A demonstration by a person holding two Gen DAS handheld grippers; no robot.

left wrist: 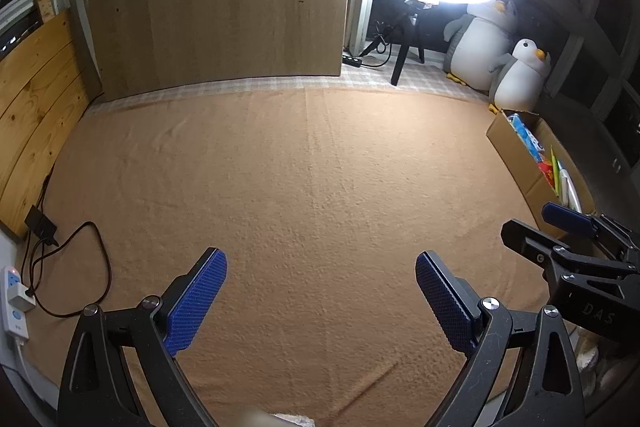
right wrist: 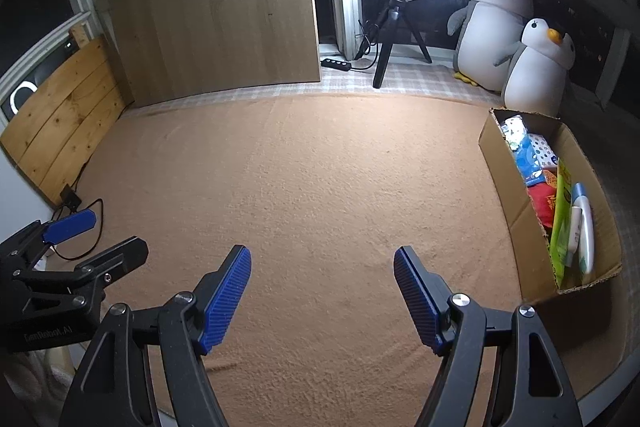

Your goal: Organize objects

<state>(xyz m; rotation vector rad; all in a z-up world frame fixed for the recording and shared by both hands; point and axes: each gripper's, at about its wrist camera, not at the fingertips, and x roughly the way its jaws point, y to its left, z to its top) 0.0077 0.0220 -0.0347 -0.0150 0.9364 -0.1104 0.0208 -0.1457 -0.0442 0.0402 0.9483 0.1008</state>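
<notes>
My left gripper (left wrist: 321, 301) and right gripper (right wrist: 322, 297): jaws wide apart on both, nothing held. Orange blanket (right wrist: 304, 187) ahead is bare, no loose items that I can see. Cardboard box (right wrist: 516, 195) to the right already holds packets & bottles (contents hard to ID). Penguin plushies (right wrist: 536, 67) sit beyond it. Looks near done, imo.

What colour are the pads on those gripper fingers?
Blue, with a ribbed texture on the pads; clearest in the right wrist view.
</notes>
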